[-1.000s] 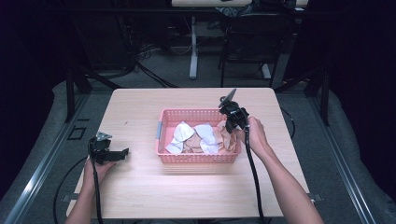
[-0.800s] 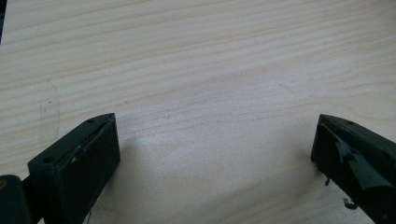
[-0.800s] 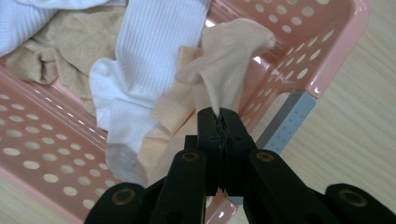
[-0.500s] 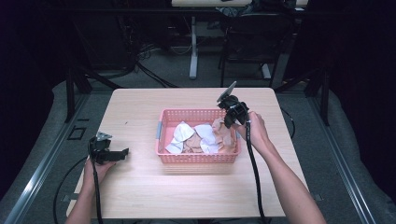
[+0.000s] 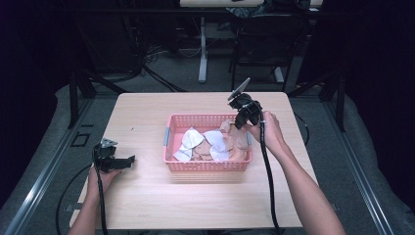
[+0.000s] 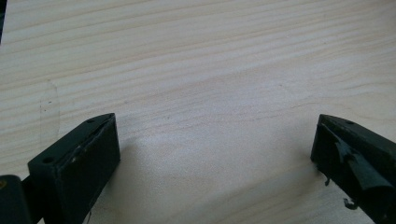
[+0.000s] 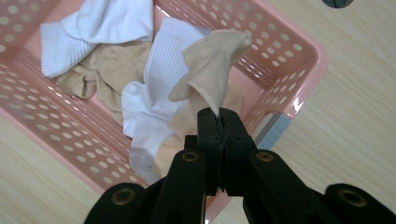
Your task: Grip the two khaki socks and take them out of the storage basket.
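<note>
A pink perforated basket point(image 5: 170, 147) stands mid-table and holds several white and beige socks point(image 5: 195, 139). My right gripper point(image 5: 235, 123) hangs over the basket's right end, shut on a beige sock point(image 7: 212, 70) pinched by its edge. The sock's free end droops over the other socks point(image 7: 149, 79) inside the basket point(image 7: 299, 51). My left gripper point(image 5: 128, 160) rests on the table at the left, apart from the basket. In the left gripper view its jaws stand wide apart over bare wood, left gripper point(image 6: 215, 158) open with nothing between.
The light wooden table point(image 5: 147, 112) has bare wood around the basket. Black cables point(image 5: 266, 186) trail from both grippers toward the front edge. Dark floor, table legs and a chair lie beyond the far edge.
My right gripper has risen over the basket's right end, lifting the beige sock with it. The left gripper has stayed put.
</note>
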A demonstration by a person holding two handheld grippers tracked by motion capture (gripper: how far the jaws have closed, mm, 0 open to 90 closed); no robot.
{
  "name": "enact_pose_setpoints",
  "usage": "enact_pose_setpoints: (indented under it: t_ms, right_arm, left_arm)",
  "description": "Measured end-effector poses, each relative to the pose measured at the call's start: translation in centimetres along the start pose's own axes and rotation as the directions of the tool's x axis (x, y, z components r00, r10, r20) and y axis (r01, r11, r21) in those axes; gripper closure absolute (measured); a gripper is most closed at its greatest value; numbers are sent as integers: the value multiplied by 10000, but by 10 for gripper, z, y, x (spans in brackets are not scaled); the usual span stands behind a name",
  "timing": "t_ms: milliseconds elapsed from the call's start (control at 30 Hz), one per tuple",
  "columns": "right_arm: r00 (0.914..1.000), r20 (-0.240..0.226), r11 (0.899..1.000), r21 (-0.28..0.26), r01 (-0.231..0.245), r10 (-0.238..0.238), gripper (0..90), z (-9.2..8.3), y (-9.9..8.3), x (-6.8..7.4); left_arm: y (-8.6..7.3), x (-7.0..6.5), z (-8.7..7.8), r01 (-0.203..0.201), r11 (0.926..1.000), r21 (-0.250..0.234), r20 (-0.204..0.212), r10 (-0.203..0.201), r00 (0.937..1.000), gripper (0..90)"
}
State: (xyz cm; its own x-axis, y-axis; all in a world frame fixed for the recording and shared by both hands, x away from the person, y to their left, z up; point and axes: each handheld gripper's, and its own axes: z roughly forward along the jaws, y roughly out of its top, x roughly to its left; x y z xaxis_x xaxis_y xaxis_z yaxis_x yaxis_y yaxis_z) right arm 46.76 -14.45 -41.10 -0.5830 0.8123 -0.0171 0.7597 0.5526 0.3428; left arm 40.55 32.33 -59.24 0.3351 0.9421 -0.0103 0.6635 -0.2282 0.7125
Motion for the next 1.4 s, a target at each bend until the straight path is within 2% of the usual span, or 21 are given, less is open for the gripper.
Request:
enact_pose_setpoints:
  t_ms: [33,100,433,1000,1033,1400]
  right_arm:
    - [9999,-78,9998,-180,-130,129,881,-3,1,1]
    - [10000,-86,10000,-41,31,-32,881,-7,2,0]
    - [10000,-53,9995,-315,28,-30,881,-26,8,1]
    - [10000,10,9980,-634,39,-38,881,-48,10,-4]
    - [10000,4,9970,-771,-13,14,881,-49,10,-4]
    - [9995,163,9965,-796,-262,276,882,-61,0,-20]
  left_arm:
    - [0,0,0,6,10000,6,-5,-6,10000,11]
    - [0,0,0,-6,10000,7,-8,6,10000,11]
    - [0,0,0,-12,10000,-5,-2,12,10000,11]
    - [0,0,0,-14,10000,-5,-2,14,10000,11]
    - [0,0,0,-14,10000,-6,-1,14,10000,11]
    - [0,0,0,-15,10000,-6,-3,15,10000,11]
